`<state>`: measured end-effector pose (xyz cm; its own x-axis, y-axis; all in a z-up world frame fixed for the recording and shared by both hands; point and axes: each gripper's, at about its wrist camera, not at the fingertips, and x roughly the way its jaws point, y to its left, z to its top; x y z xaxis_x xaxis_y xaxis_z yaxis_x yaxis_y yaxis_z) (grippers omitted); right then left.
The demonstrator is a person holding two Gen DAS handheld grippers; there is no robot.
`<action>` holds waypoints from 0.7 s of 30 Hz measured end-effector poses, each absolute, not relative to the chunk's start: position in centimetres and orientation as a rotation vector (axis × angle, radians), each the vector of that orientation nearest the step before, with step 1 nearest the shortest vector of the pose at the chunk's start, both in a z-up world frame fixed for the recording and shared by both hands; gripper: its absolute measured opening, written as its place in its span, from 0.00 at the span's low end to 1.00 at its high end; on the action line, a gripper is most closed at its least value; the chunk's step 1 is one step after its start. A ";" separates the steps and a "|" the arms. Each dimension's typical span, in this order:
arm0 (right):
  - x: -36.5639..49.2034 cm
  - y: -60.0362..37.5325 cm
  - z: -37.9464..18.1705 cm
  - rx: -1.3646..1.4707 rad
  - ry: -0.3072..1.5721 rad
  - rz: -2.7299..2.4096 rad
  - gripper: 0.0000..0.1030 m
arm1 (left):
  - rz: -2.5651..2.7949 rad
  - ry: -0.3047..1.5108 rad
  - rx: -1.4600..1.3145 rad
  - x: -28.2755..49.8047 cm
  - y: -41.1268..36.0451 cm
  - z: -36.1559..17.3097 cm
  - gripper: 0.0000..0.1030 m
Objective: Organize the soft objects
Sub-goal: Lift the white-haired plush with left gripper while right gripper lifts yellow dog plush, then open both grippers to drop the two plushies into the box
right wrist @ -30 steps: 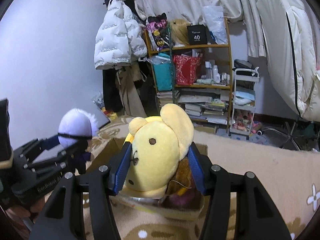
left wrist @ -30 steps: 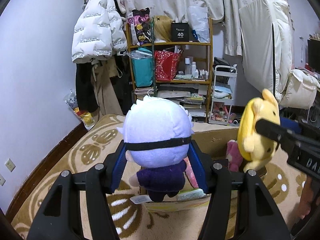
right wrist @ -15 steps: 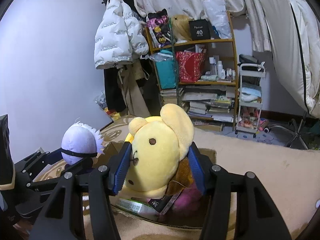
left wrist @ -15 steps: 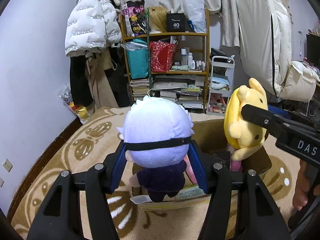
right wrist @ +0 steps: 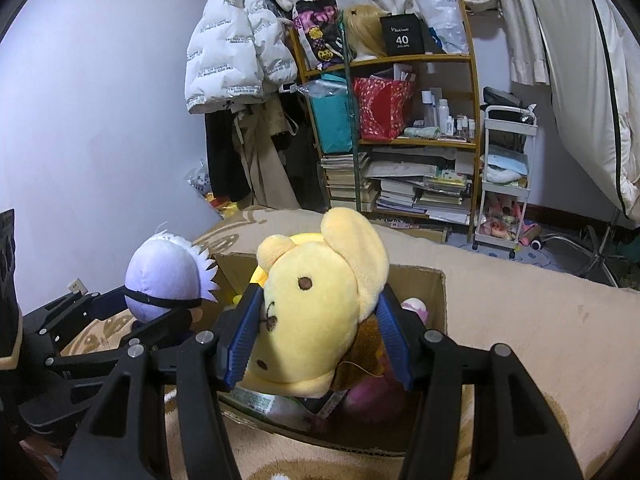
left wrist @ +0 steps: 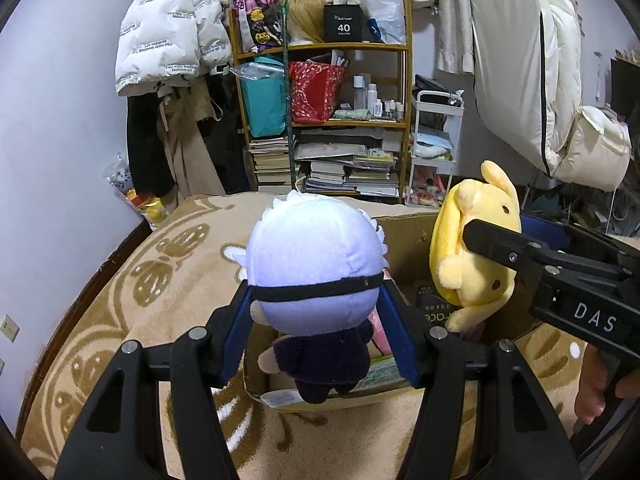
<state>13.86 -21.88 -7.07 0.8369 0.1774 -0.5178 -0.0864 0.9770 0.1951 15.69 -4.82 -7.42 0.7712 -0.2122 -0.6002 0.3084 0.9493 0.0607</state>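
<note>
Over the patterned rug (left wrist: 160, 280), each doll is to be lowered fully into the cardboard box (right wrist: 420, 280) before release: left gripper (left wrist: 316, 332) clamped on the white-haired doll (left wrist: 316, 264), right gripper (right wrist: 316, 332) on the yellow plush (right wrist: 320, 292)

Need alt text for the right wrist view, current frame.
The right claw grips a yellow bear plush by the head above an open cardboard box on a beige patterned blanket. At left, the left claw holds a white-haired doll; a cluttered shelf stands behind.
</note>
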 end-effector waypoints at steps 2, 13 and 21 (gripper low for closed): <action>13.9 -21.9 -7.2 0.164 0.573 0.137 0.59 | -0.283 0.631 0.157 15.7 -4.8 -7.4 0.59; 14.0 -22.1 -8.3 0.177 0.619 0.137 0.63 | -0.279 0.651 0.161 15.4 -5.0 -8.0 0.66; 13.9 -22.9 -8.4 0.226 0.635 0.134 0.64 | -0.247 0.654 0.158 14.2 -4.2 -7.5 0.72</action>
<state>13.89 -22.93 -8.43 0.7978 0.1923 -0.5714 -0.0544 0.9669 0.2494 14.24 -4.18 -7.52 0.7663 -0.1764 -0.6178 0.2755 0.9589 0.0680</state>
